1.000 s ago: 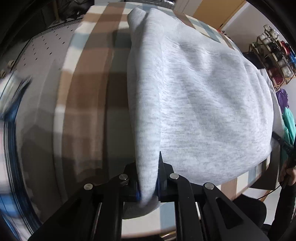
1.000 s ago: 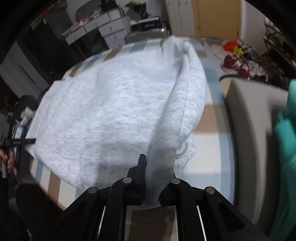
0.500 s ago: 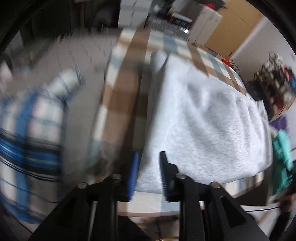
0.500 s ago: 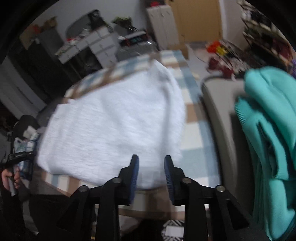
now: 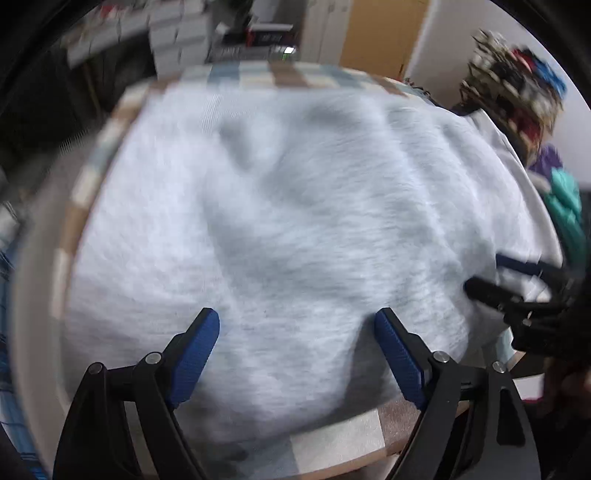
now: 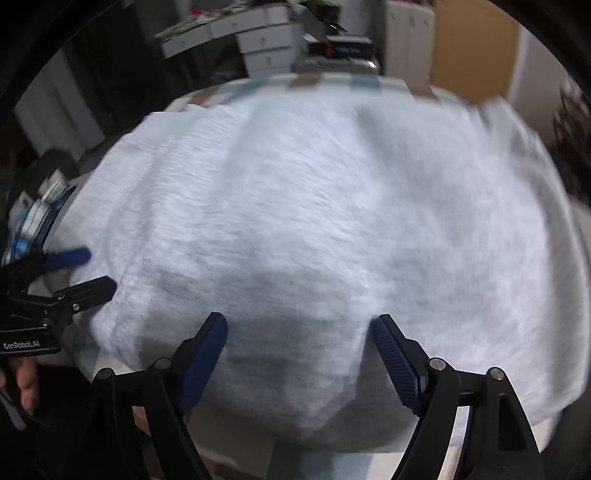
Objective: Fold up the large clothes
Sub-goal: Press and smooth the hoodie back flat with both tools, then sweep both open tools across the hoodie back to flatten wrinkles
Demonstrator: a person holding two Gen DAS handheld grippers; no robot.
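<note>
one grey sweatshirt (image 5: 288,206), two grippers just opened, nothing between

A pale grey sweatshirt (image 5: 295,221) of soft, matt, fleecy knit cloth covers most of both views. Under it lies a checked tablecloth (image 5: 291,75), a flat woven fabric showing at 12 o'clock. The left gripper (image 5: 297,323) and right gripper (image 6: 299,326) have matt black plastic arms with shiny metal rivets. Their fingers (image 6: 395,360) carry blue ribbed rubbery pads. A smooth wooden door (image 5: 380,33) stands at 1 o'clock.
</note>
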